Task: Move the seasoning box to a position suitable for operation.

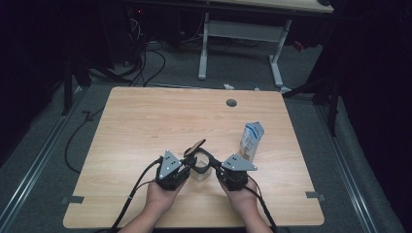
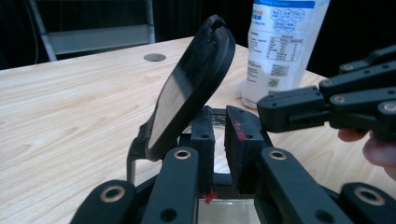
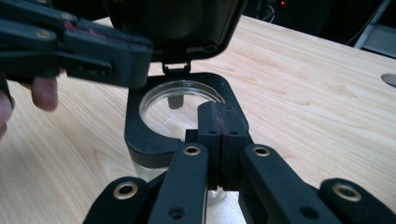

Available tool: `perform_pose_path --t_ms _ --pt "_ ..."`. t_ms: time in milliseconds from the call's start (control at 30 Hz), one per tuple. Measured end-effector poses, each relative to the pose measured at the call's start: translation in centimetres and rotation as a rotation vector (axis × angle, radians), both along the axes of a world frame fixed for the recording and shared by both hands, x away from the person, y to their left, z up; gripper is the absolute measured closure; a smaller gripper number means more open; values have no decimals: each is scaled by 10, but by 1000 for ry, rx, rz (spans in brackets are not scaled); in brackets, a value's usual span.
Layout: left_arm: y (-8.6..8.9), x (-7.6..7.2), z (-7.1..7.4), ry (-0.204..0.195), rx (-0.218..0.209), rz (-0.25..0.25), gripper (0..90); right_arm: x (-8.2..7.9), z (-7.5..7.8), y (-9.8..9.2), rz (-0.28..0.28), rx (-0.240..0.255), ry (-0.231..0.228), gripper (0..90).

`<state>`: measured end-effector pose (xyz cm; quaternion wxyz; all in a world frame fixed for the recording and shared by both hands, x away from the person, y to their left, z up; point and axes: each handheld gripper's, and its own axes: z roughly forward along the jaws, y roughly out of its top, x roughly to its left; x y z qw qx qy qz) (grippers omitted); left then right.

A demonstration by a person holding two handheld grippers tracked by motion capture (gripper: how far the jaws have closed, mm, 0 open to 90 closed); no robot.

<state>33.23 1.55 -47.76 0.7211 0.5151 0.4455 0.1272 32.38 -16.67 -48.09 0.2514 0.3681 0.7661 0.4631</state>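
A clear glass jar [image 3: 173, 105] with a black square collar [image 1: 201, 165] stands near the table's front edge. Its hinged black lid [image 1: 195, 144] is tilted up and open. My left gripper [image 1: 188, 162] reaches in from the left. Its jaws stand narrowly apart and clamp the collar's rim [image 2: 219, 122] beside the raised lid [image 2: 191, 88]. My right gripper [image 1: 214, 165] comes from the right with its jaws pressed flat together and nothing between them. Its tips [image 3: 219, 116] hover at the collar's near edge [image 3: 140, 135]. A hand holds each gripper from below.
A white and blue carton [image 1: 251, 141] stands upright to the right of the jar, close behind the right gripper; it also shows past the lid as the carton [image 2: 280, 46]. The wooden table [image 1: 145, 121] has a round cable hole [image 1: 231, 102] at the back. Cables trail off the front edge.
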Motion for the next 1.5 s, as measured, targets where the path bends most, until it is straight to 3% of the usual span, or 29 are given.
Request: perform_pose_path --t_ms 167,533,767,1000,1500 --pt "0 0 3 -13 -5 12 814 0 0 0 3 -1 -4 899" --pt "1 7 11 -2 -23 28 814 -2 1 10 25 -7 0 898" --pt "3 9 11 1 -28 38 816 -3 1 24 42 -25 3 899" --pt "11 22 7 11 -8 68 819 -2 -3 21 47 15 2 900" --pt "12 35 7 -7 4 103 873 -1 -3 18 68 9 -4 900"
